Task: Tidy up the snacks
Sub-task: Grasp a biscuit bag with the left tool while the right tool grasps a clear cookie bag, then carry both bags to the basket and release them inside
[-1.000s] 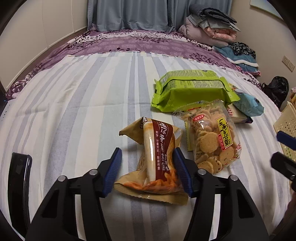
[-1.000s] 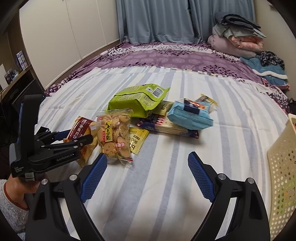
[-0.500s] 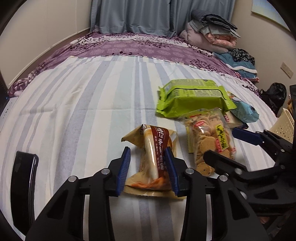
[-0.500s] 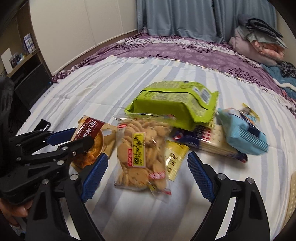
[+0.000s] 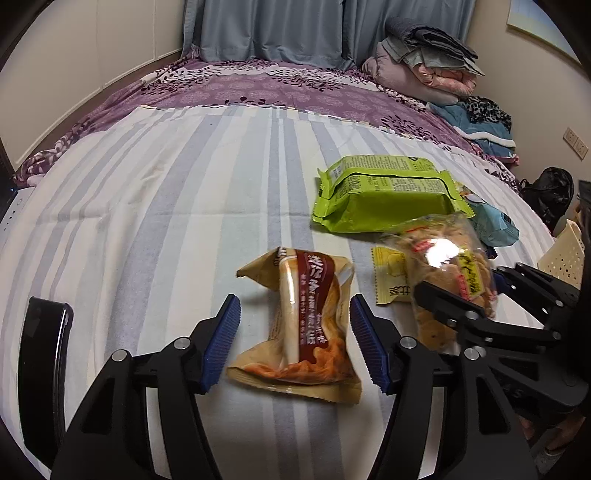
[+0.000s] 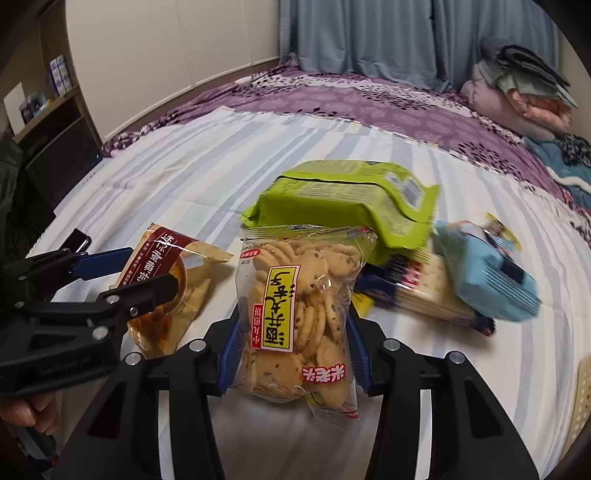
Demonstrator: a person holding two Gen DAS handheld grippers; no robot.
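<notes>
Since a moment ago, my right gripper [image 6: 293,347] slid over the cookie bag [image 6: 301,314] and is closing, pads touching its sides. My left gripper [image 5: 295,341] is opening around the brown snack pack [image 5: 303,325], not touching. Both lie on the striped bed sheet [image 5: 166,206], curtains [image 5: 273,29] behind.

Left claw [image 5: 293,341] angled down toward the bed, blue pads [image 5: 221,343] apart and opening, wrapper between but clear of both. Right claw [image 6: 291,347] likewise tilted down, closing, pads against a bag's sides (bag lifted). Bare fingers [image 6: 27,415] wrapped round the left handle.
</notes>
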